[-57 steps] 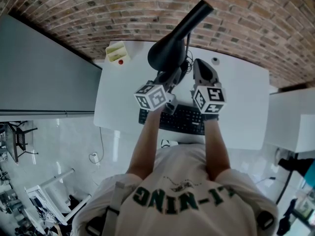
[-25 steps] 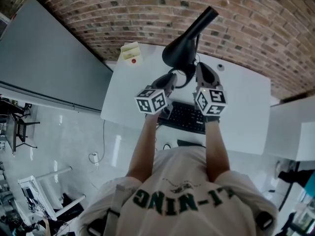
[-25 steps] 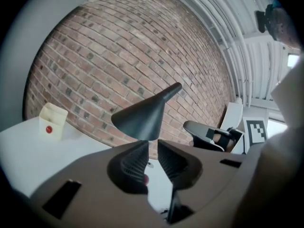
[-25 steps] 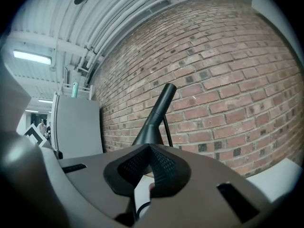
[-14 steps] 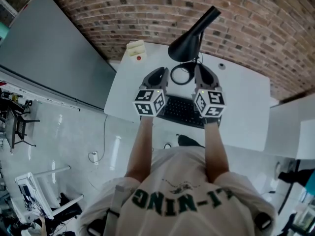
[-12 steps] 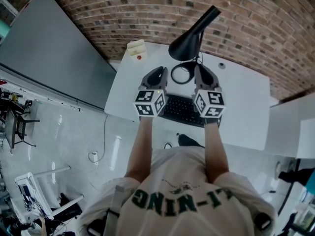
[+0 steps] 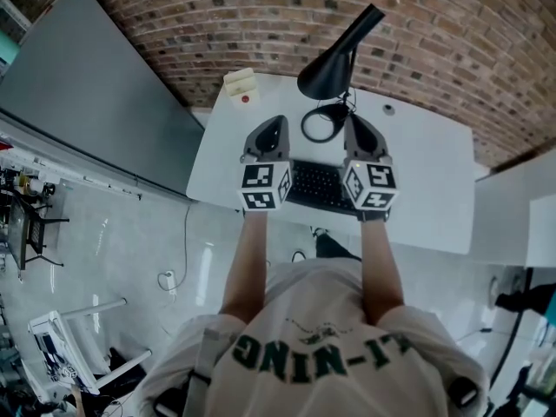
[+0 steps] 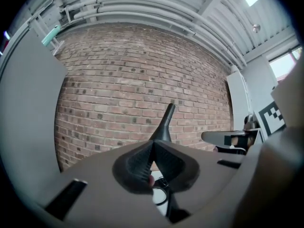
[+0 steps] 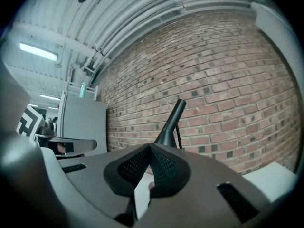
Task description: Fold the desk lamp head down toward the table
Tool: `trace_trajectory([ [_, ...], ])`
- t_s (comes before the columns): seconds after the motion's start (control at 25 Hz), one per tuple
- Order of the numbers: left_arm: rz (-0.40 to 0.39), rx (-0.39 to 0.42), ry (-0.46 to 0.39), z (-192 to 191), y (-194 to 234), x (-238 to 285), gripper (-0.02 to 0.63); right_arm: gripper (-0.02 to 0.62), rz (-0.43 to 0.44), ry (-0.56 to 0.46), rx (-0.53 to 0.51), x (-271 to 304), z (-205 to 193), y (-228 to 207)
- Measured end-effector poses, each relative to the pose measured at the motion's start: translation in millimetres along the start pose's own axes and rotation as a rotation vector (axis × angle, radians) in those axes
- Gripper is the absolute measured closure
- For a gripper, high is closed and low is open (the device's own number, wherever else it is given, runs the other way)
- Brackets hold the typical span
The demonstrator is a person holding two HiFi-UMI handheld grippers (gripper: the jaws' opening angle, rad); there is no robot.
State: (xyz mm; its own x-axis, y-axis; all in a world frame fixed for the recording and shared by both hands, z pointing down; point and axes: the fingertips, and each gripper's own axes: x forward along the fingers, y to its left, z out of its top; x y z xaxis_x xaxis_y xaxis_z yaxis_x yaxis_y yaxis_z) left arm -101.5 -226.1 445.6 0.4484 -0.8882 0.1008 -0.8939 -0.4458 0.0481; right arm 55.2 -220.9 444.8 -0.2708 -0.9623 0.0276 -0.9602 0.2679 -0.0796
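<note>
Holding the left gripper and the right gripper side by side above the keyboard on the table, both pointing at the brick wall; pressing each pair of jaws together on nothing, the left pair having just been closing; facing the desk lamp, apart from the 2, standing near the table's far edge, head tilted

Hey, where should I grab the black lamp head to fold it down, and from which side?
Probably the slim neck of the lamp head, approached from the keyboard side. It juts up toward the brick wall, narrow enough for jaws; the flared shade below looks too wide.
</note>
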Motion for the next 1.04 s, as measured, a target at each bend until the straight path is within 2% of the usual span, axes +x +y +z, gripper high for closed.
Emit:
trace_trajectory([
  [0.32, -0.032, 0.017, -0.026, 4, -11, -2, 0.604, 0.601, -0.042, 0.006, -0.023, -9, 0, -6],
  [0.68, -0.068, -0.014, -0.030, 2, -25, 17, 0.604, 0.601, -0.017, 0.018, -0.047, 1, 4, -14],
  [0.84, -0.100, -0.057, 0.038, -15, -31, 35, 0.603, 0.601, -0.018, 0.028, -0.051, 15, 6, -33],
  [1.04, -0.122, -0.071, 0.120, -43, -36, 46, 0.603, 0.601, -0.075, 0.038, -0.021, 28, 16, -77],
])
